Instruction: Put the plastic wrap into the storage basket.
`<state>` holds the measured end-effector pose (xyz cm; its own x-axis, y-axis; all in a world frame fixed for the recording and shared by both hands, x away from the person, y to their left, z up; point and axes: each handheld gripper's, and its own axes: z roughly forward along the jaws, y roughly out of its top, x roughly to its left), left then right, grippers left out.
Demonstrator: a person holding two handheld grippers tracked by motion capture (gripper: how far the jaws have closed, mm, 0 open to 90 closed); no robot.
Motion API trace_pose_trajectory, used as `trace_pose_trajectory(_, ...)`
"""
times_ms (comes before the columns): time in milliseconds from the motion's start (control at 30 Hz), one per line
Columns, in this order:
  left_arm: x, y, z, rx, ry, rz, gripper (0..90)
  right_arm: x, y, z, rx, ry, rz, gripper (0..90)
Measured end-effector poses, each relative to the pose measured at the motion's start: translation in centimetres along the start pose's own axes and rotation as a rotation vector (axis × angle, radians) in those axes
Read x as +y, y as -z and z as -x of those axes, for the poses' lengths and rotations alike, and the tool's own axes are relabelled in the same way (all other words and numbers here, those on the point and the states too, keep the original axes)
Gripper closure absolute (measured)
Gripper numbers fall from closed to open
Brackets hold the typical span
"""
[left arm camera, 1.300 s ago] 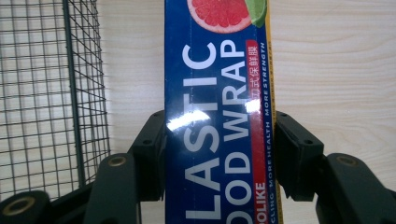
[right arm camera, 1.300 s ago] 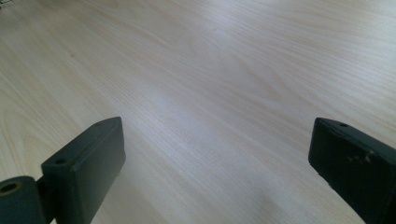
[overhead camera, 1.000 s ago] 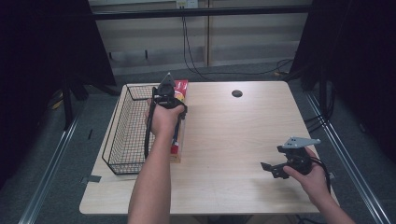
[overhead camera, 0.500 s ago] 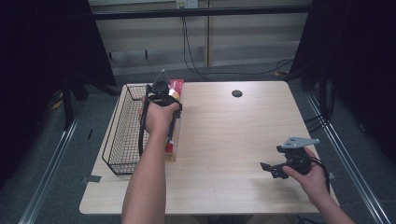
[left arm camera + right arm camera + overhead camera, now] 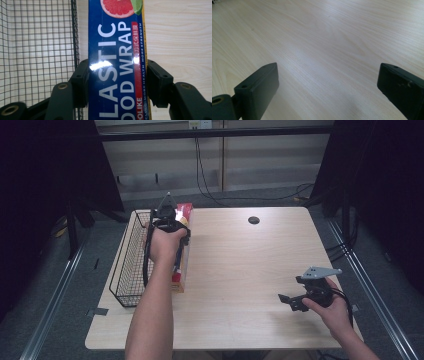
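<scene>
A long blue and red box of plastic food wrap lies lengthwise along the right side of a black wire basket. My left gripper grips it from above near its far end. In the left gripper view both jaws press the sides of the box, so the left gripper is shut on it, with the basket's mesh just to the left. I cannot tell whether the box rests on the table. My right gripper sits low at the right front of the table, open with bare wood between its jaws.
The light wooden table has a small dark round hole near its far edge. The basket stands at the table's left edge. Cables and dark stands lie on the floor beyond the table.
My left hand has carried the wrap box a little left and away, closer to the basket's side. The right gripper has stayed put.
</scene>
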<state>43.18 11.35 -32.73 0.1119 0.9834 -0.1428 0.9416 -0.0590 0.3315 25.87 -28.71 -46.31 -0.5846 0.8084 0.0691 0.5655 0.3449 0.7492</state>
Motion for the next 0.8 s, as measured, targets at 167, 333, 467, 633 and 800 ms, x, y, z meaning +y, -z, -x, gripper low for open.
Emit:
trace_pose_trajectory(167,0.0,0.5,-0.4,0.003,0.011,0.005,44.7,0.0,0.0,0.0,0.004,0.003,0.000,3.6)
trace_pose_trajectory(333,-0.1,0.7,-1.0,0.006,0.023,0.011,44.7,0.0,0.0,0.0,0.001,0.003,0.001,3.6)
trace_pose_trajectory(467,-0.2,0.9,-1.4,0.010,0.024,0.011,44.7,0.0,0.0,0.0,0.000,0.004,0.000,3.6)
trace_pose_trajectory(633,-0.4,1.0,-2.0,0.017,0.043,0.015,44.7,0.0,-0.1,-0.1,0.002,0.002,-0.002,3.6)
trace_pose_trajectory(800,-0.7,1.1,-2.6,0.024,0.049,0.017,44.6,0.1,-0.1,-0.1,0.003,0.002,-0.001,3.6)
